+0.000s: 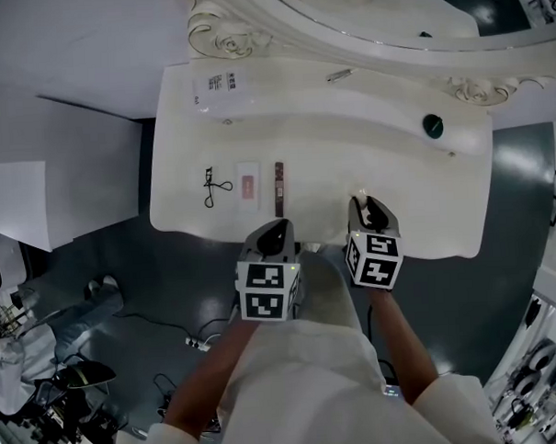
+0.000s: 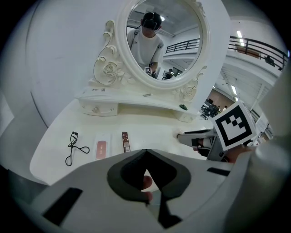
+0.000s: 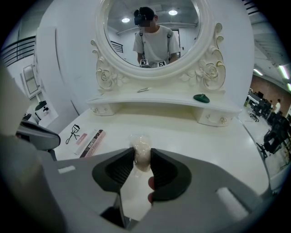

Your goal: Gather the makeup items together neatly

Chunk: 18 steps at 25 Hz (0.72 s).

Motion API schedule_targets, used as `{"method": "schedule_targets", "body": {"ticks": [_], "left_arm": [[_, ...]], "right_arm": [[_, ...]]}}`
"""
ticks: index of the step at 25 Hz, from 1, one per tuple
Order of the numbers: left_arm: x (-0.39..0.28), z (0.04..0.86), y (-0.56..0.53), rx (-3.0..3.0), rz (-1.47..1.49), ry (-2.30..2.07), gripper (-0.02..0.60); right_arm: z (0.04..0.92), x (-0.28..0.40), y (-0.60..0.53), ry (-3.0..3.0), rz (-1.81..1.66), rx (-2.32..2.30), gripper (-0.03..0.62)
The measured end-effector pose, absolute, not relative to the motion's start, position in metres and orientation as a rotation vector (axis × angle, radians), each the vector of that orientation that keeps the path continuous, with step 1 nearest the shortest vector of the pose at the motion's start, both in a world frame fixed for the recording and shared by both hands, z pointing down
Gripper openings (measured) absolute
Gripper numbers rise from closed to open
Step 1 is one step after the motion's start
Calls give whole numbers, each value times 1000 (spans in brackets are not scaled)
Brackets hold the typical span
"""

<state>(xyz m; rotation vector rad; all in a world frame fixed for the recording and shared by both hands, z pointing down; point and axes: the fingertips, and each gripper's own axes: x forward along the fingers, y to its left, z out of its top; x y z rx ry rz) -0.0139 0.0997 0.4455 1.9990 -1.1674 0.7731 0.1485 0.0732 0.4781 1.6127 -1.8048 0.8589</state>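
Note:
On the white vanity table [image 1: 349,158] three items lie side by side at the left front: a black eyelash curler [image 1: 210,187] [image 2: 72,146], a pink packet [image 1: 248,186] [image 2: 101,149] and a brown stick box [image 1: 279,189] [image 2: 125,142]. My right gripper [image 1: 362,204] [image 3: 142,155] is over the table's front edge, to their right, shut on a beige sponge in clear wrap [image 3: 141,144]. My left gripper [image 1: 275,228] [image 2: 145,151] hangs at the front edge just below the brown box, shut with nothing in it.
An oval mirror [image 2: 161,36] in an ornate frame stands at the back on a raised shelf. A dark green object [image 1: 433,124] [image 3: 201,98] sits at the shelf's right end, a thin metal item [image 1: 339,75] [image 3: 143,90] at its middle, and a printed card [image 1: 219,84] at its left.

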Motion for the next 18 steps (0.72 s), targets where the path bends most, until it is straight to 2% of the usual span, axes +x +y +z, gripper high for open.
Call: {"method": "schedule_targets", "body": {"ticks": [18], "left_arm": [[-59,449,101,1983,781,-1165,9]], "right_arm": [[481,91,73,-1792,889,1606,117]]}}
